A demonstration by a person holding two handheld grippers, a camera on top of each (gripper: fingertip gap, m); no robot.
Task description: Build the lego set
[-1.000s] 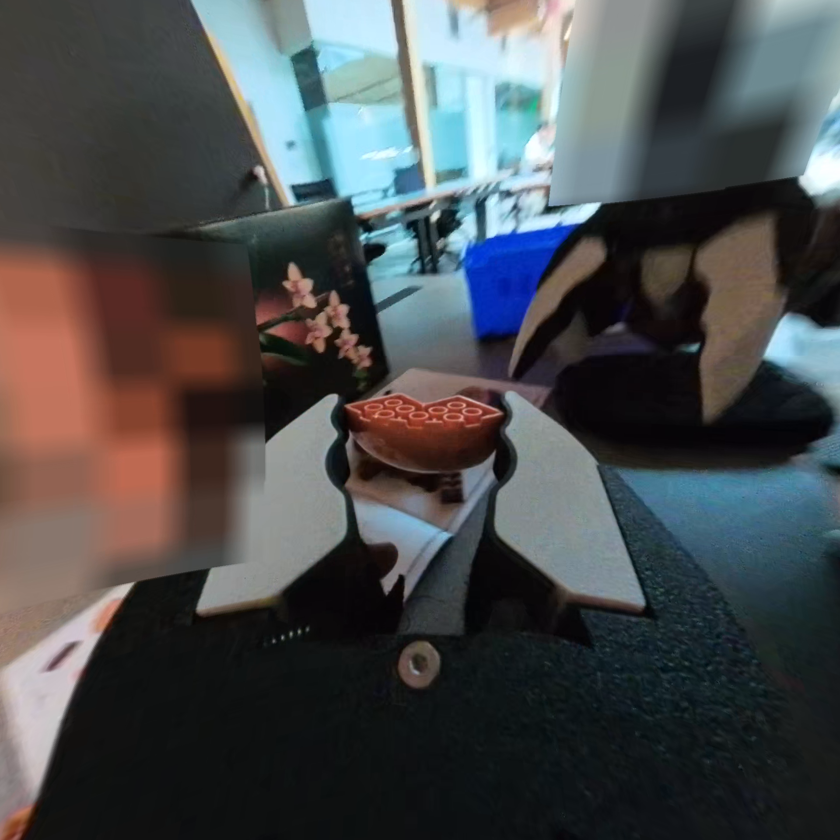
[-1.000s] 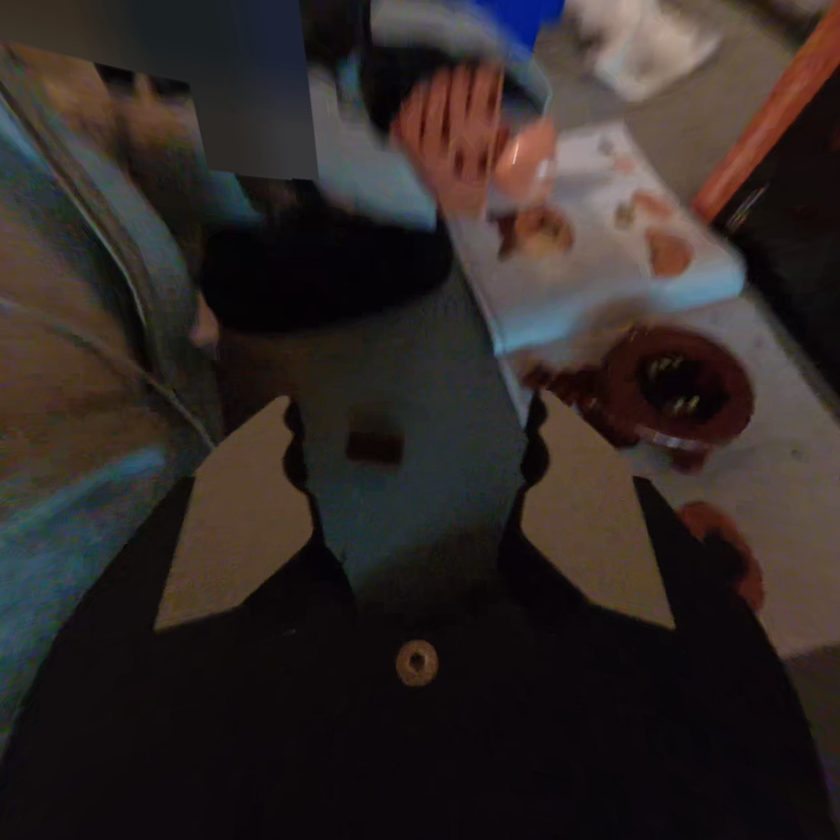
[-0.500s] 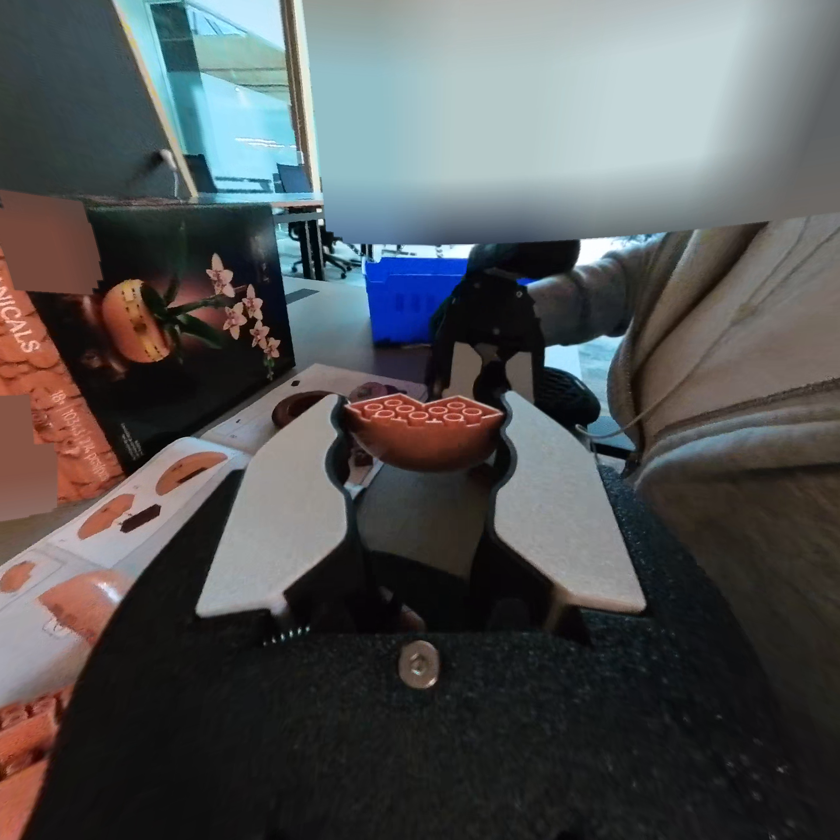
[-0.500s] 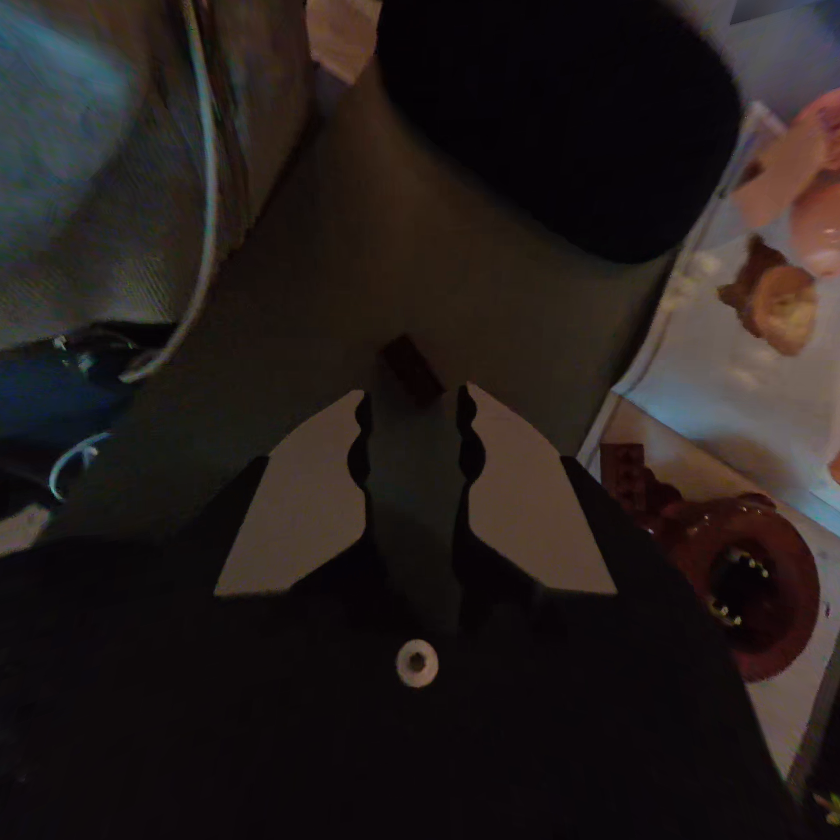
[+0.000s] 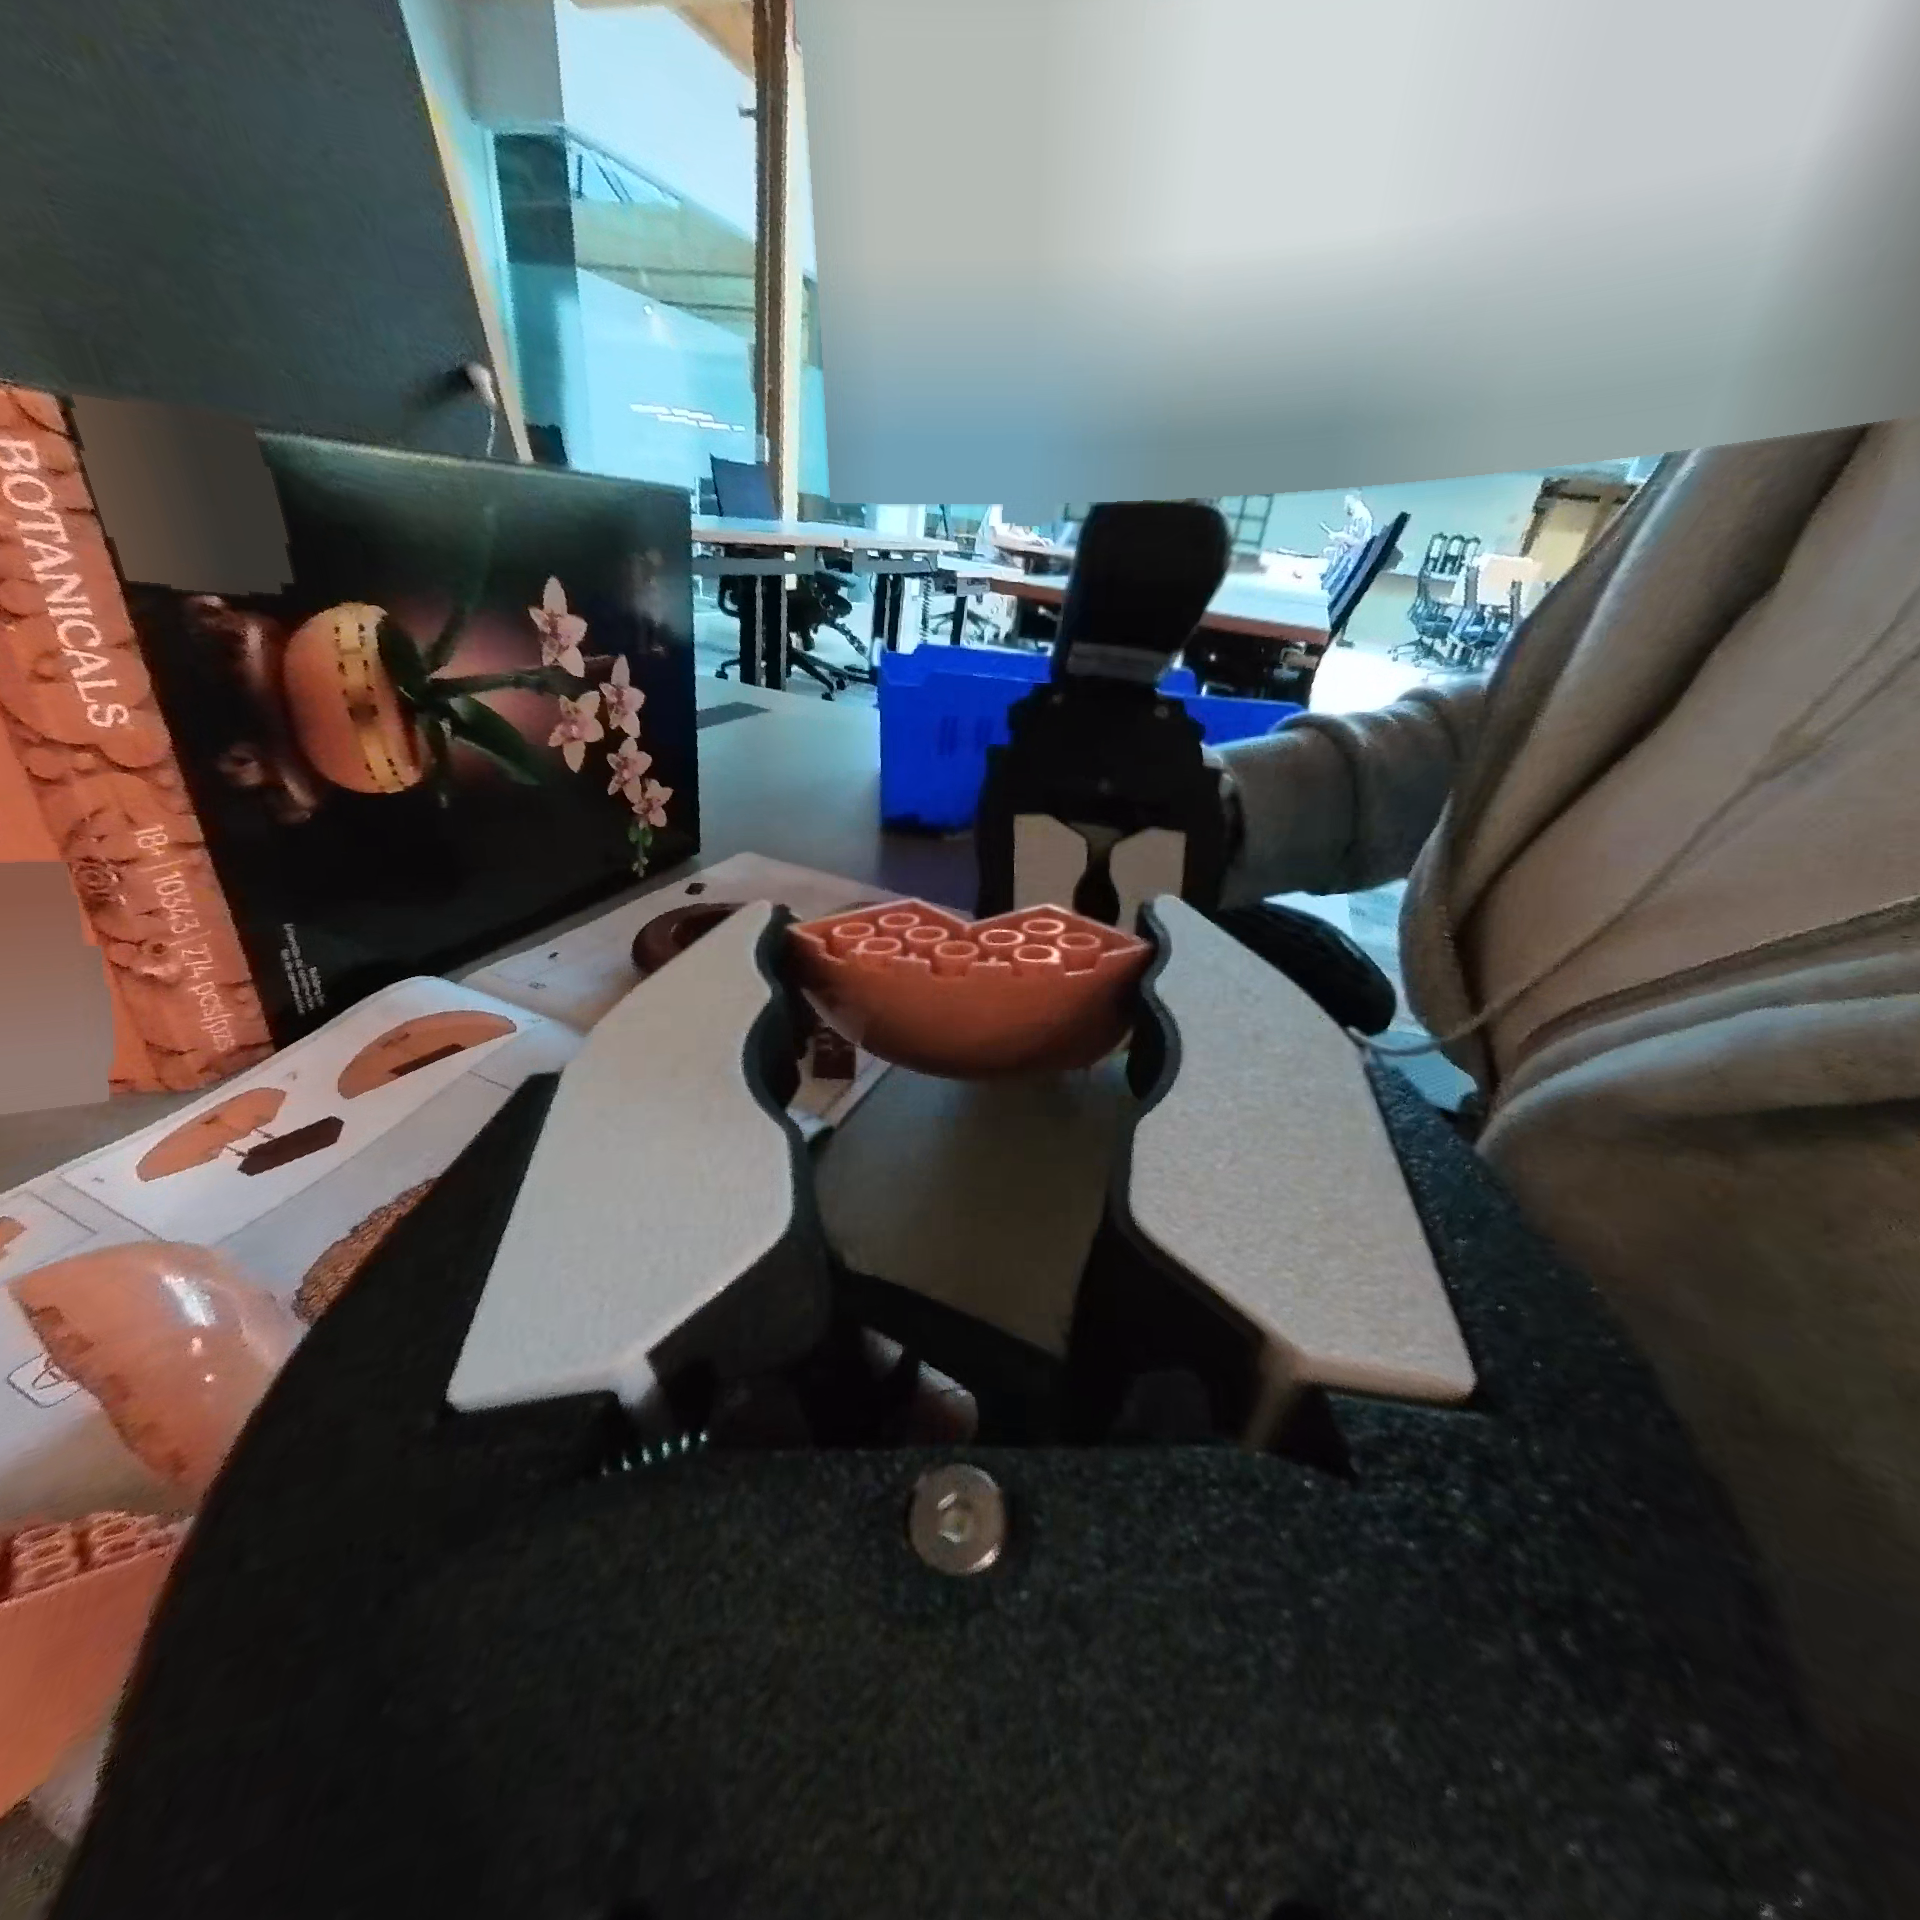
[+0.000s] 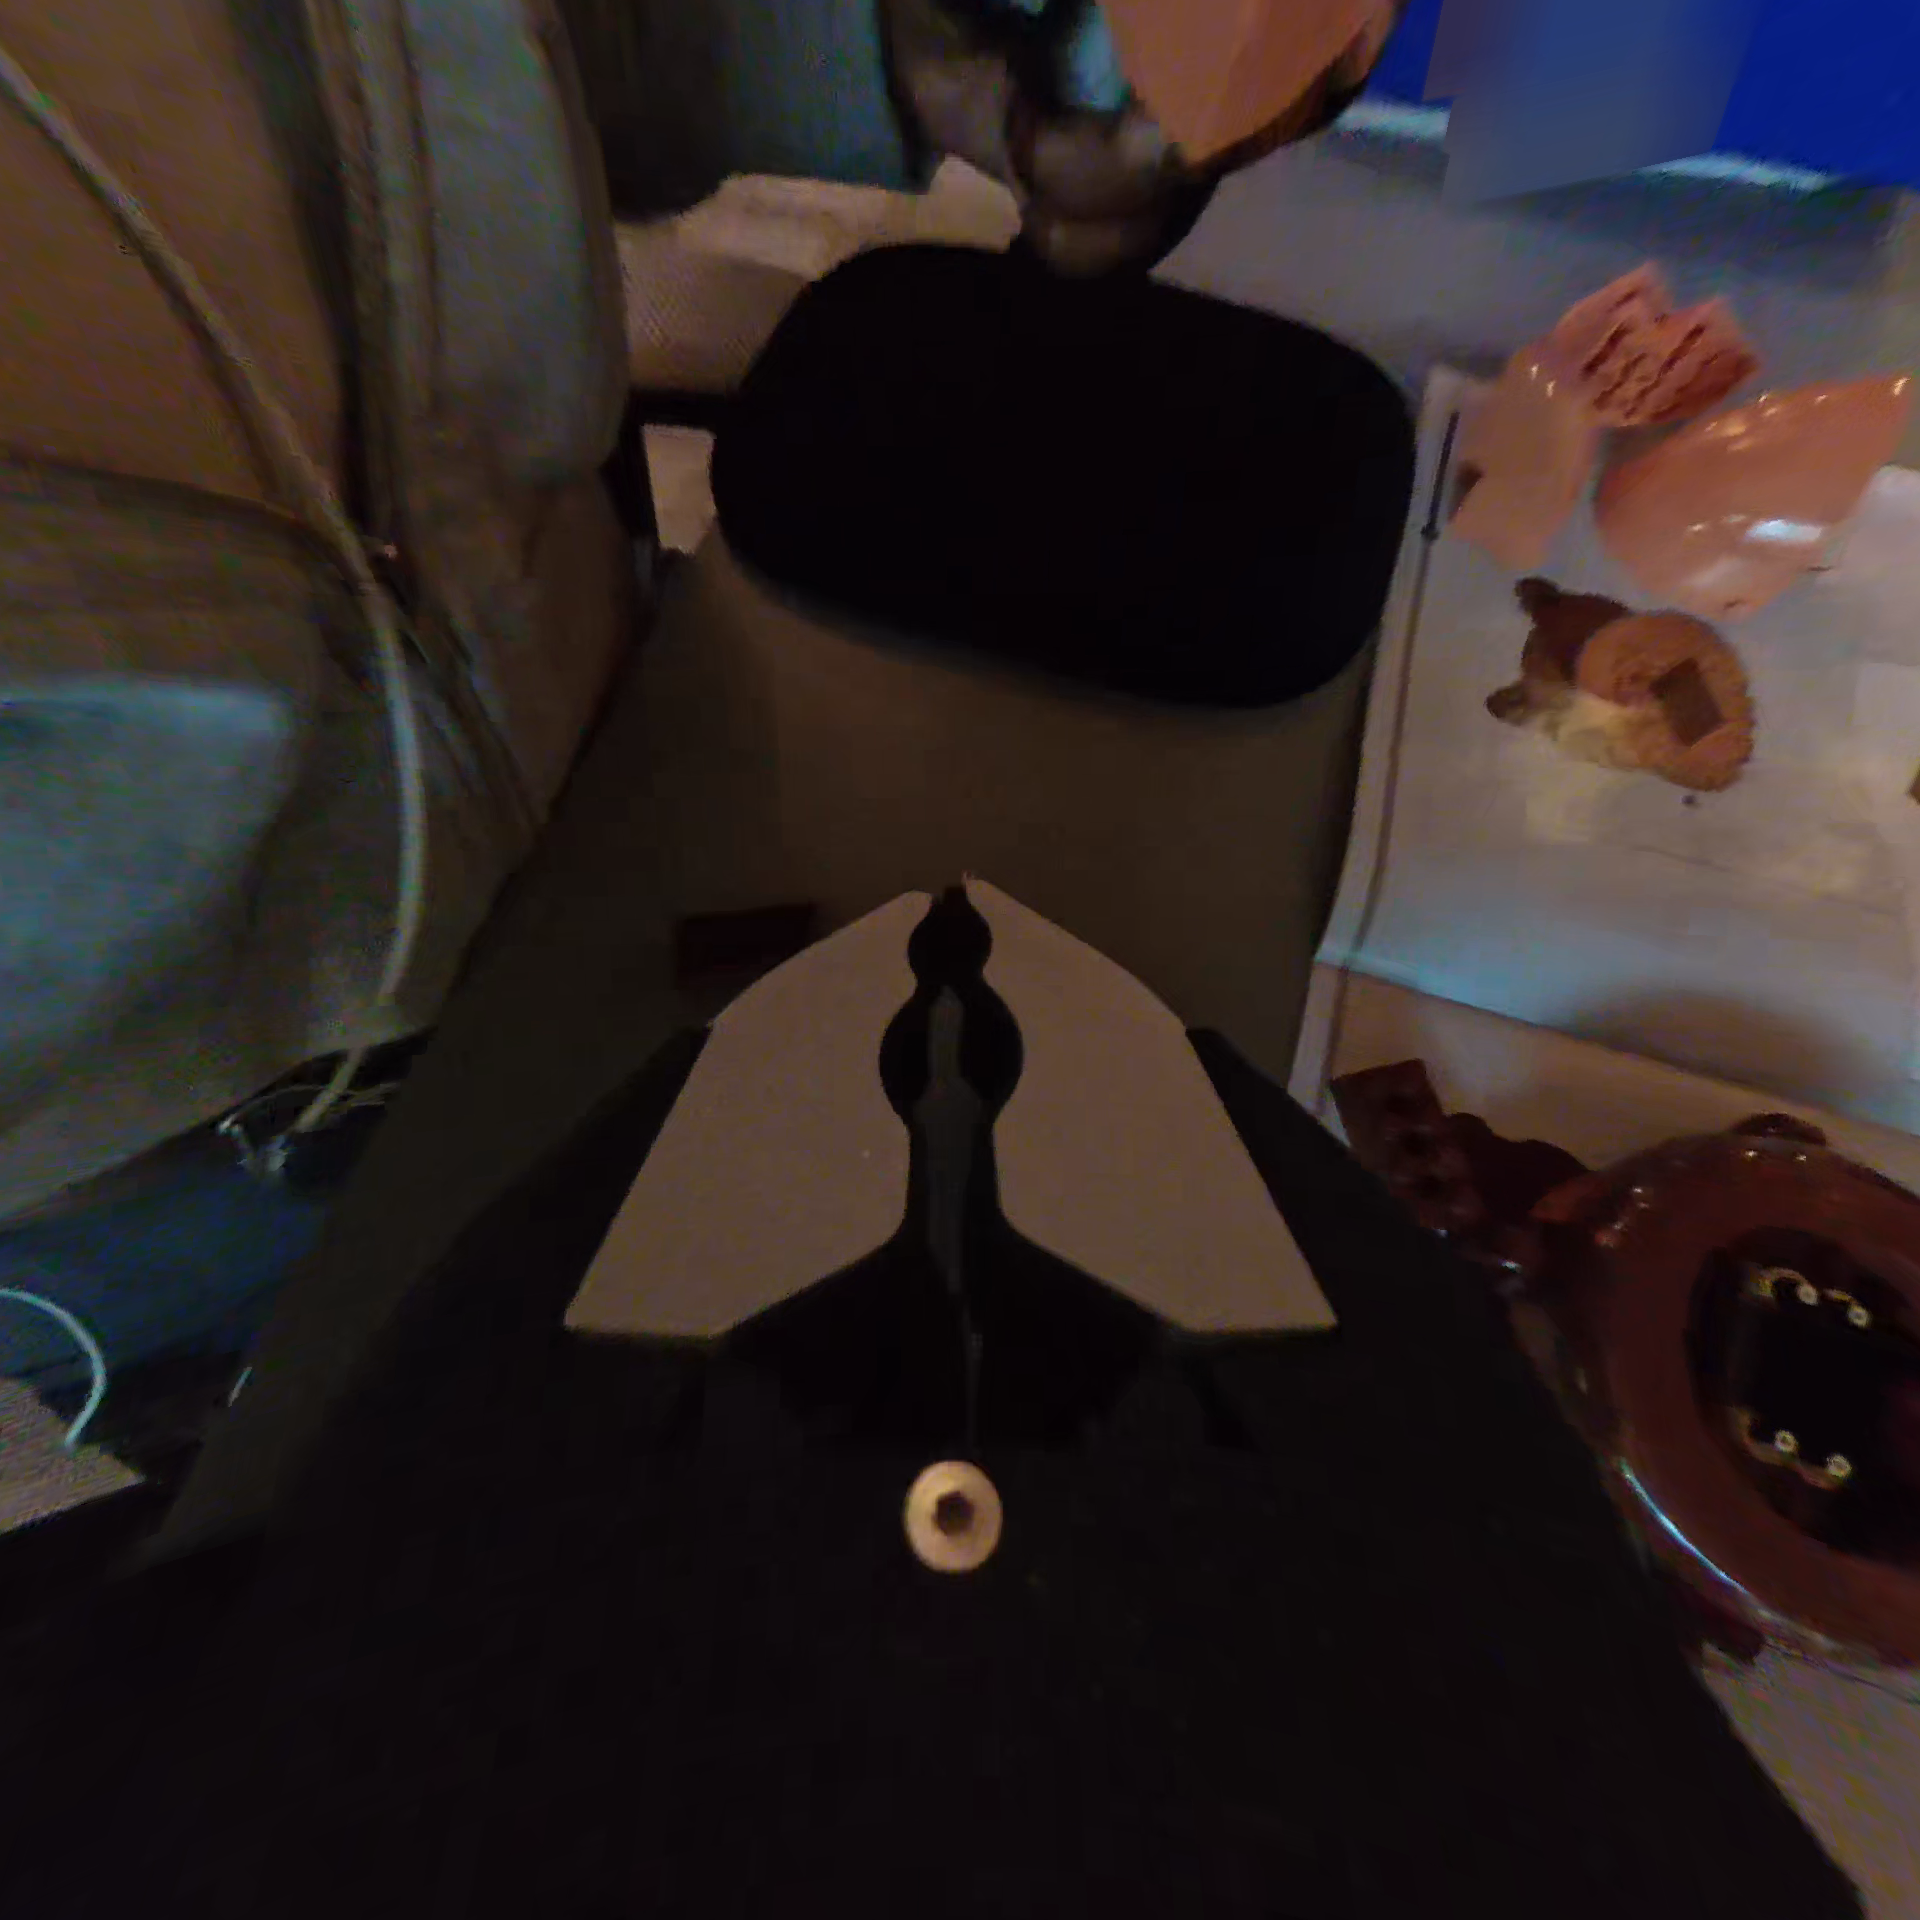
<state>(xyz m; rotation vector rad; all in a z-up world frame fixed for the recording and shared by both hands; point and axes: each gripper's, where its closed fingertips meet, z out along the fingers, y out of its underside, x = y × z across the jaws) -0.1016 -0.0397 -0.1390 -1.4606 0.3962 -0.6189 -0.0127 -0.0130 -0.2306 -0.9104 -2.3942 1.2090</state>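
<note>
The left hand-held gripper (image 5: 961,971) is clamped on a salmon-pink, half-round plastic building piece with ring sockets on top (image 5: 966,987); both pads press its ends and it is held clear above the table (image 5: 790,821). The right hand-held gripper (image 6: 958,896) is closed, tips together with nothing visible between them, over a dark stretch of table beside a small dark brown flat brick (image 6: 743,940). To its right lie a white instruction booklet (image 6: 1621,914), a glossy dark brown round pot assembly (image 6: 1766,1382) and loose pink curved shells (image 6: 1745,488). A dark printed box showing orchids (image 5: 436,727) stands far left and a blue plastic bin (image 5: 935,727) far behind, so open room lies between the grippers.
</note>
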